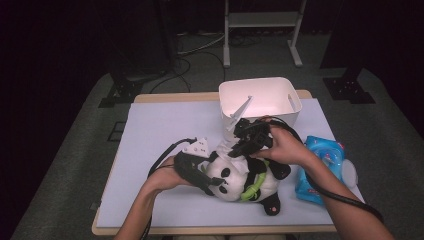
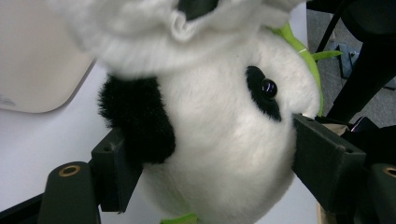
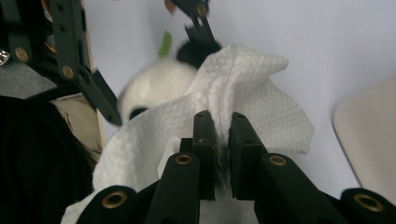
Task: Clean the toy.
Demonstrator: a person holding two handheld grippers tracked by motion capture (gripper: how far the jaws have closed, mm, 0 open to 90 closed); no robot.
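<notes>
Lying between jaws: panda's head (image 2: pixel 219 140)

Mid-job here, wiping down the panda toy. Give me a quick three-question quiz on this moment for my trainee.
1. What does the right gripper hold between its jaws?
2. True or false: the left gripper has its jaws on either side of the plush panda's head.
3. Which thing lies at the table's right edge in the high view: (a) the white bin, (b) the blue wipes pack, (c) the panda?

Key:
1. A white wipe, pinched in a fold.
2. True.
3. b
</notes>
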